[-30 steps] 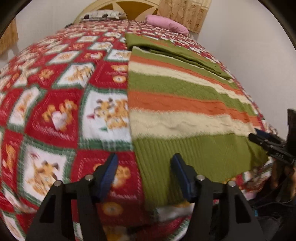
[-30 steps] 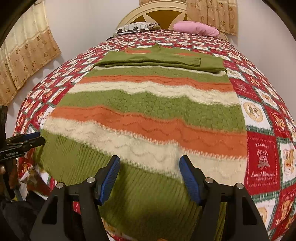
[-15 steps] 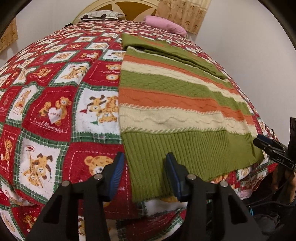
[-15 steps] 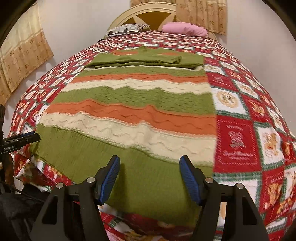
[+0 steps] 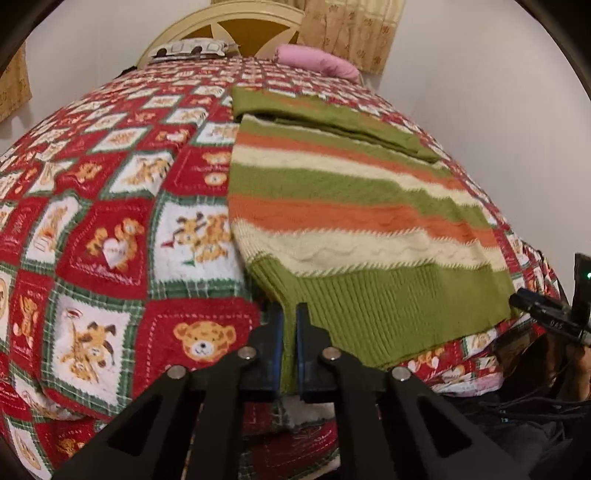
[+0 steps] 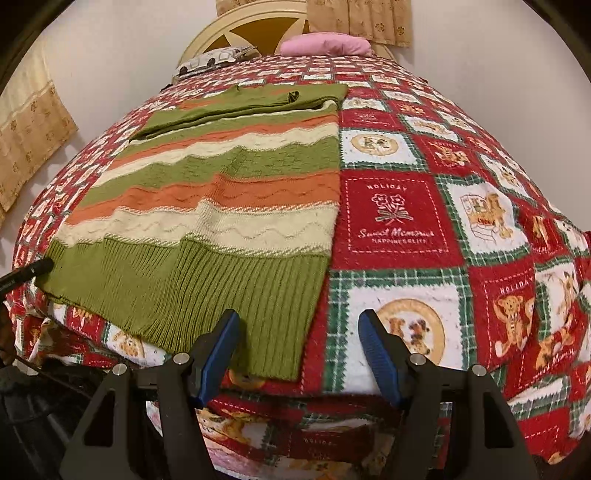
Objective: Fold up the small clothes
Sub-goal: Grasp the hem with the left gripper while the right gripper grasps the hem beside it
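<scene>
From the left wrist camera, the left gripper [image 5: 289,345] is pinching the near left corner of the sweater [image 5: 354,206], its two blue pads pressed together on the green ribbed hem, where half a second ago they stood spread on either side of that corner. The pinched cloth is drawn up into a small peak, so the hem now slants away from the blanket [image 5: 110,229] instead of lying flat. The rest of the striped sweater lies spread toward the head of the bed, with its sleeves folded across the top part, near the pink pillow [image 5: 317,61] and the headboard [image 5: 229,22]. At the right edge of this view the right gripper [image 5: 546,319] shows beside the hem's other corner, at the foot edge of the bed. From the right wrist camera, the right gripper [image 6: 299,349] is spread wide, one pad over the green hem and the other over the blanket, so the sweater's near right corner [image 6: 291,354] sits between them; earlier the pads both hung over the hem, farther in from this corner. The sweater [image 6: 229,192] lies flat here, its right side edge running straight up the blanket [image 6: 399,221] toward the pillow [image 6: 325,42]. A dark tip of the left gripper [image 6: 26,273] touches the hem's far corner at the left edge of the bed, near the curtain [image 6: 26,136].
</scene>
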`<state>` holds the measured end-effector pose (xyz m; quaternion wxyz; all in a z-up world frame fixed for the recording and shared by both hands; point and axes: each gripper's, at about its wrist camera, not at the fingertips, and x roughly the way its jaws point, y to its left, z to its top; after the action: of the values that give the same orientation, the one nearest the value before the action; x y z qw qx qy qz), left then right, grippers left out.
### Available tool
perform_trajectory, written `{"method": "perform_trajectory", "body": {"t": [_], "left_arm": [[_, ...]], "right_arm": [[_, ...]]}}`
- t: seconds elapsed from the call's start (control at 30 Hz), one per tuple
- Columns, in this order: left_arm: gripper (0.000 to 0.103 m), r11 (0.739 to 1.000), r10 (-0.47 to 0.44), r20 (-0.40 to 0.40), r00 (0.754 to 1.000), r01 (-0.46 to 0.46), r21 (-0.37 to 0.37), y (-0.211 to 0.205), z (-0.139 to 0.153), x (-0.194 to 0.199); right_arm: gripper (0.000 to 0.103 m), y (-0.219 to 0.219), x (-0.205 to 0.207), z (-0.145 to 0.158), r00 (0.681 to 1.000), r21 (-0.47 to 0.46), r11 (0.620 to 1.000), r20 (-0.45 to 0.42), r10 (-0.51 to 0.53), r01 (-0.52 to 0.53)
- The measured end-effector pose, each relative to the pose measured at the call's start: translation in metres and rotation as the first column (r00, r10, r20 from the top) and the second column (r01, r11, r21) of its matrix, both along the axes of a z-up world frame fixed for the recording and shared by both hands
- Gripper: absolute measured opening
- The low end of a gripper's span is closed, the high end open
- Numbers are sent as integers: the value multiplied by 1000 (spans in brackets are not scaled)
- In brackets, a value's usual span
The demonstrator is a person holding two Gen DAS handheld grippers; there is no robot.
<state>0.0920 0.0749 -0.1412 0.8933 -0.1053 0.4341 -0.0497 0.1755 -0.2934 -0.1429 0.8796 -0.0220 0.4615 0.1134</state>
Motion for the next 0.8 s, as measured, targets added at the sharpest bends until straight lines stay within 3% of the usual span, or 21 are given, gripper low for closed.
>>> {"method": "perform_trajectory", "body": {"t": [0.13, 0.27, 0.33, 0.37, 0.4, 0.47, 0.53, 0.63, 0.8], "left_arm": [[6, 999, 11, -15, 1000, -12, -32, 8, -6, 4], [6, 999, 17, -35, 999, -18, -39, 8, -14, 6], [7, 999, 17, -37, 999, -18, -41, 6, -16, 7], [7, 999, 10, -45, 999, -12, -48, 5, -18, 7], [12, 999, 12, -55, 998, -15, -48, 5, -20, 8], [16, 998, 22, -51, 998, -25, -63, 7, -22, 7], [6, 998, 1, -44, 999, -4, -67, 8, -21, 7], [5, 996, -17, 2, 1000, 17, -83, 19, -5, 5], [5, 995, -32, 90, 995, 41, -93, 30, 22, 3]], "right_arm": [[67, 0, -1, 0, 1000, 37, 999, -2, 11, -11], [51, 6, -6, 0, 999, 47, 998, -7, 37, -37], [49, 7, -8, -1, 999, 61, 997, -24, 43, -41], [45, 8, -10, -1, 999, 54, 998, -20, 42, -41], [32, 9, -10, -1, 999, 50, 998, -20, 43, -42], [16, 10, -12, -3, 999, 41, 998, -17, 49, -49], [11, 9, -12, -3, 998, 50, 997, -3, 62, -62], [4, -9, -11, 4, 999, 162, 986, 10, 45, -46], [3, -35, -19, 46, 990, 315, 948, 142, -5, -41]]}}
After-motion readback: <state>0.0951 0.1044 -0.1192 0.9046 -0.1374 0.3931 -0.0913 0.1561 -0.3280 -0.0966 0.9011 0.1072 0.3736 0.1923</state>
